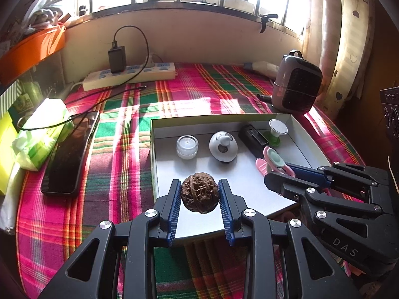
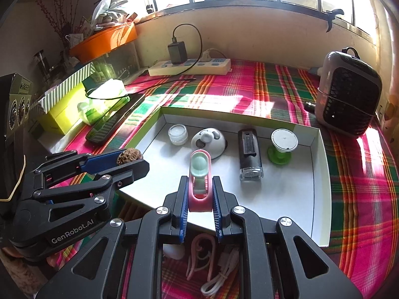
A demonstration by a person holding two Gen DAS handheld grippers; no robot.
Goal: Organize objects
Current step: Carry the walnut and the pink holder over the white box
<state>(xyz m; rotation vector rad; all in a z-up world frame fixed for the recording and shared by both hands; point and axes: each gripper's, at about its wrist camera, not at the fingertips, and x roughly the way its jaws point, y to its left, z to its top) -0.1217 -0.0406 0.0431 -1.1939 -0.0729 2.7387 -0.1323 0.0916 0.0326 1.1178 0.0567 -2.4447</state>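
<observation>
Left gripper point(image 1: 200, 194) clamped on a walnut point(image 1: 200, 193), blue pads tight on both sides, held above the near left part of the white tray point(image 1: 294, 124). Right gripper point(image 2: 199, 196) clamped on a pink clip point(image 2: 200, 189) with a mint-green pad, held over the tray's near edge; it also shows in the left view point(image 1: 274, 160).

Readable text: "GenRobot.AI" on the left gripper body in the right view, "DAS" on the right gripper body in the left view. Other labels too small or blurred.

In the tray, back row left to right: small clear jar point(image 1: 187, 147), white rounded gadget point(image 1: 222, 149), black rectangular device point(image 1: 252, 137), green-based spool with a white top point(image 1: 277, 130).

Tray sits on a pink/green plaid cloth point(image 1: 119, 149). Left of it: dark phone point(image 1: 71, 154), tissue pack point(image 1: 42, 134). At the back: power strip point(image 1: 129, 76) with a black charger point(image 1: 116, 58) plugged in. Right: small heater point(image 1: 296, 84).

Under the right gripper, near side of the tray: pink hook-shaped piece point(image 2: 202, 254) and white cable point(image 2: 219, 274), partly hidden by the jaws.
</observation>
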